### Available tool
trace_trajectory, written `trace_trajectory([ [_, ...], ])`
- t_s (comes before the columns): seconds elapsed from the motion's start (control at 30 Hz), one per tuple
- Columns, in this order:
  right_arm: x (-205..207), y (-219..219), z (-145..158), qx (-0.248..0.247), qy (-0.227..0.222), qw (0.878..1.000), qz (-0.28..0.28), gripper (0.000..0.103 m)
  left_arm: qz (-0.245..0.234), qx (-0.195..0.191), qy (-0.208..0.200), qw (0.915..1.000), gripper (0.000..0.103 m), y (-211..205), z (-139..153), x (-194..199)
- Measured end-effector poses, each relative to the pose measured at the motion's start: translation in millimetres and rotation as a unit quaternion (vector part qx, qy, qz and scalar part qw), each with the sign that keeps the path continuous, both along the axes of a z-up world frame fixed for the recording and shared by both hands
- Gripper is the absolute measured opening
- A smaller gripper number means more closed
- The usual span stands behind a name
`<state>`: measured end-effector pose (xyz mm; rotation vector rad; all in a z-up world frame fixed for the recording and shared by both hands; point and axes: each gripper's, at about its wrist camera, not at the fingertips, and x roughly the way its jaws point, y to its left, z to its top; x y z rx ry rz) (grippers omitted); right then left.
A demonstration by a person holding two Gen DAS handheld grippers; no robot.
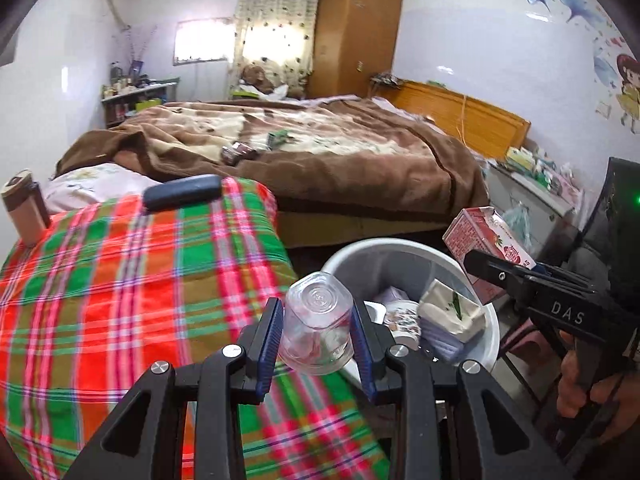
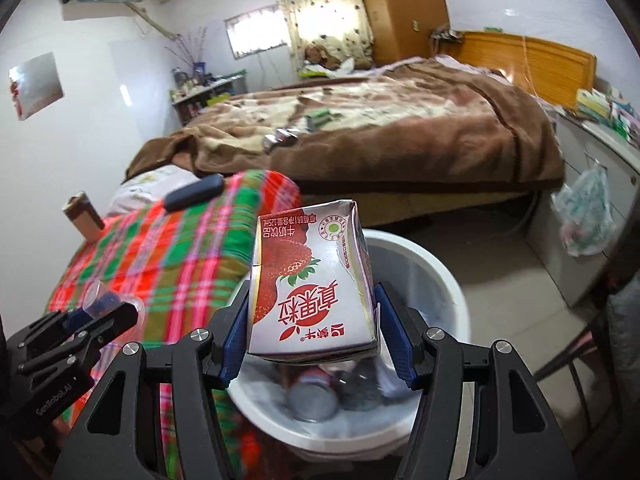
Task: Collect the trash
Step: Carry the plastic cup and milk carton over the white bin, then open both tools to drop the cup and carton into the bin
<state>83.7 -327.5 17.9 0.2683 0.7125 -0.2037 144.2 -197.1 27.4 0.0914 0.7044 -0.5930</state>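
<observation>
- Two grippers are seen above a white bin (image 1: 492, 344), each clamped on a piece of trash, beside a table draped in a red and green checked cloth (image 1: 120, 280).
- At the far left of the cloth, a brown and cream flask (image 1: 24, 208) is stood upright, and a dark flat case (image 1: 182, 191) is laid further along its back edge.
- A clear plastic cup (image 1: 316, 320) is held tilted, bottom towards the room, between the blue pads (image 1: 268, 344) of the left gripper (image 1: 316, 344); it is positioned over the cloth's right edge, just beside the bin's rim.
- Inside the bin, crumpled cartons and a printed paper cup (image 1: 402, 316) are lying; from the right wrist view a can-like item is blurred, possibly a tin.
- A red and white strawberry milk carton (image 2: 312, 284) is gripped at its lower end by the right gripper (image 2: 314, 340), with its print shown upside down, and it is held directly over the bin's opening (image 2: 452, 292).
- Behind, a bed under a brown blanket (image 1: 340, 160) is seen, with a few small wrappers left on it.
- Further right, a low cabinet (image 2: 592, 208) is placed against the wall, with a plastic bag (image 2: 586, 212) hung on its front.
</observation>
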Motion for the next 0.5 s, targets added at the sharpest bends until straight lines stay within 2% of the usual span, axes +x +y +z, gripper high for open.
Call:
trace_trajectory([
  [0.23, -2.9, -24.5, -25.9, 0.008, 0.041, 0.999, -0.014, 0.061, -0.03, 0.02, 0.021, 0.9991, 0.034, -42.9, -24.9, -1.2],
  [0.5, -1.3, -33.4, -42.6, 0.021, 0.071, 0.997, -0.005, 0.061, -0.036, 0.036, 0.043, 0.9978, 0.034, -65.0, -47.4, 4.9],
])
